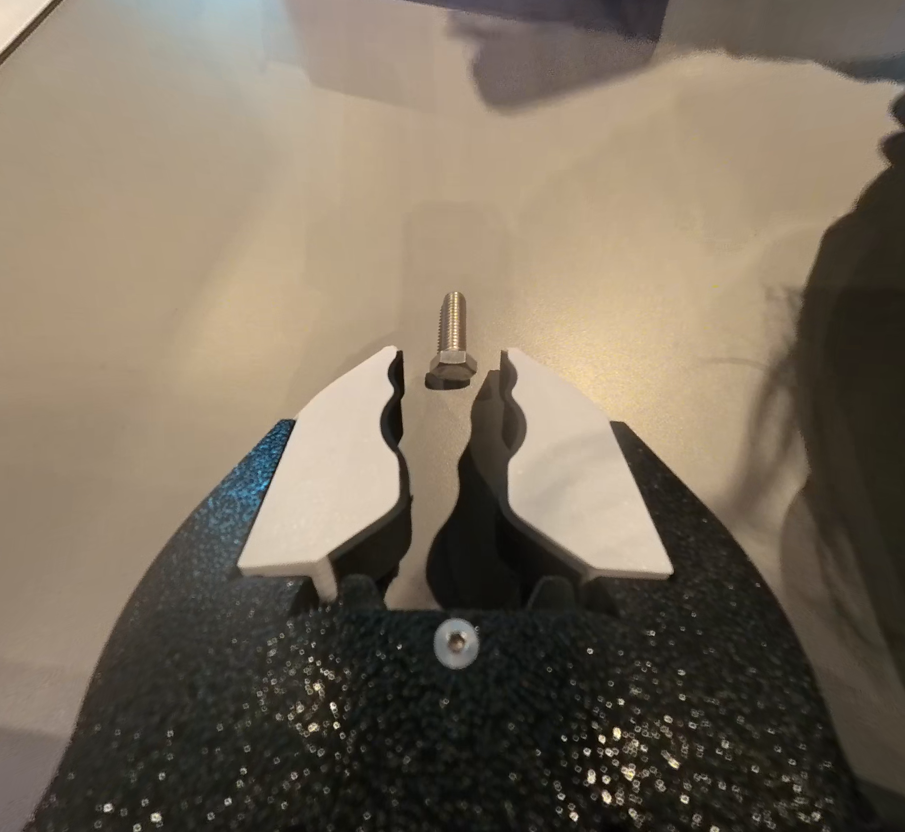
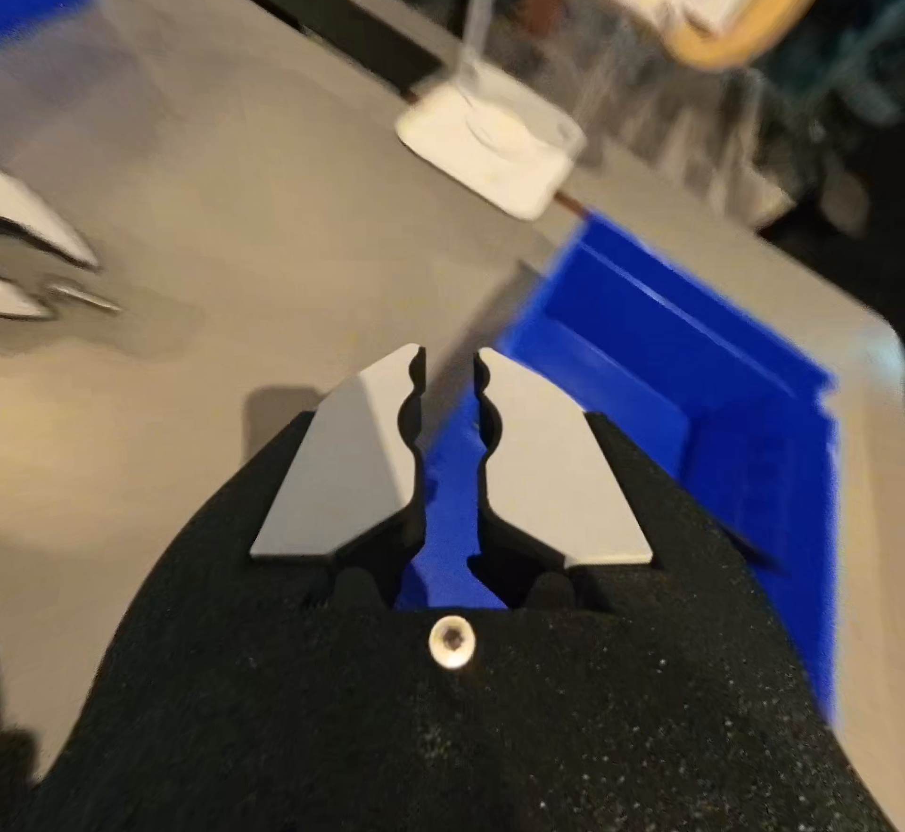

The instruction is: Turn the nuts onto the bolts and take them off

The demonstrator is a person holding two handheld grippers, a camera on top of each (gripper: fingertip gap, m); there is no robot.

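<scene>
One bolt stands head-down on your desk, shank up, just beyond the tips of your left hand-held gripper, jaws parted, nothing held. Your right hand-held gripper hangs over the edge of a blue bin, jaws also apart and empty; that view is blurred. White stand base sits near the desk's far edge.

Workshop-like bench, grey tabletop, blue parts bin, loose bolt
</scene>
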